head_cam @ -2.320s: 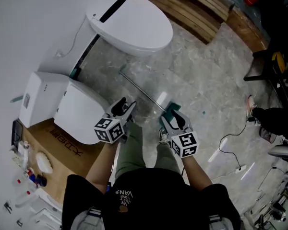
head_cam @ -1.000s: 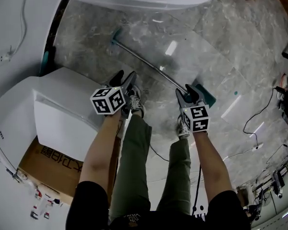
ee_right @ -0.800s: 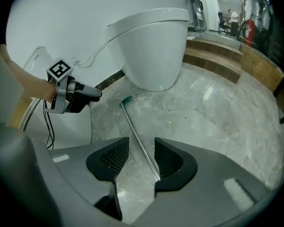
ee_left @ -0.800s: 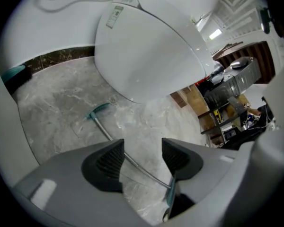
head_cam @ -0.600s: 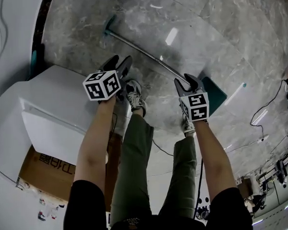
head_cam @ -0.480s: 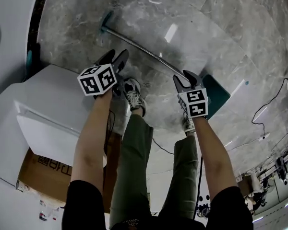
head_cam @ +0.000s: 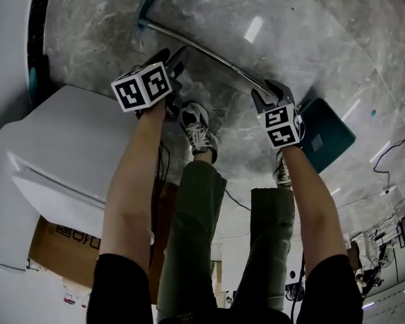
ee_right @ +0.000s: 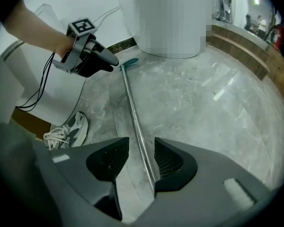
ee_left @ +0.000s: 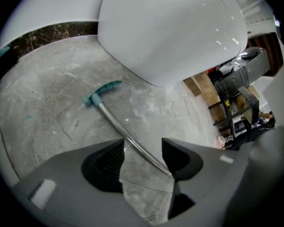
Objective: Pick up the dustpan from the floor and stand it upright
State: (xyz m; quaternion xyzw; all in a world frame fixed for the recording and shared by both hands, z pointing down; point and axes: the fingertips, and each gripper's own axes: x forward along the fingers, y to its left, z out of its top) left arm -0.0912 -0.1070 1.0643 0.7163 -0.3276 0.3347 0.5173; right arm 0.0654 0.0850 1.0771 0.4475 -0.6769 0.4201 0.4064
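Observation:
The dustpan lies flat on the marble floor: a teal pan [head_cam: 329, 138] at the right, and a long metal handle [head_cam: 202, 49] running up-left to a teal grip [head_cam: 146, 9]. My right gripper [head_cam: 273, 88] is open at the pan end. In the right gripper view the handle [ee_right: 131, 103] passes between its jaws, close against the right one [ee_right: 141, 148]. My left gripper [head_cam: 177, 54] is open and hovers just short of the handle's middle. In the left gripper view the handle [ee_left: 118, 126] crosses ahead of the jaws [ee_left: 143, 150] with its grip [ee_left: 102, 92] beyond.
A white toilet bowl [ee_left: 170, 27] stands beyond the teal grip. Another white toilet [head_cam: 61, 154] and a cardboard box [head_cam: 61, 238] sit at the left. The person's shoe [head_cam: 197, 130] is planted between the grippers. A black cable [ee_right: 47, 86] hangs from the left gripper [ee_right: 111, 60].
The head view has dropped closer to the floor. Both grippers moved forward toward the handle, and the right one now straddles it near the pan. The dustpan has not moved.

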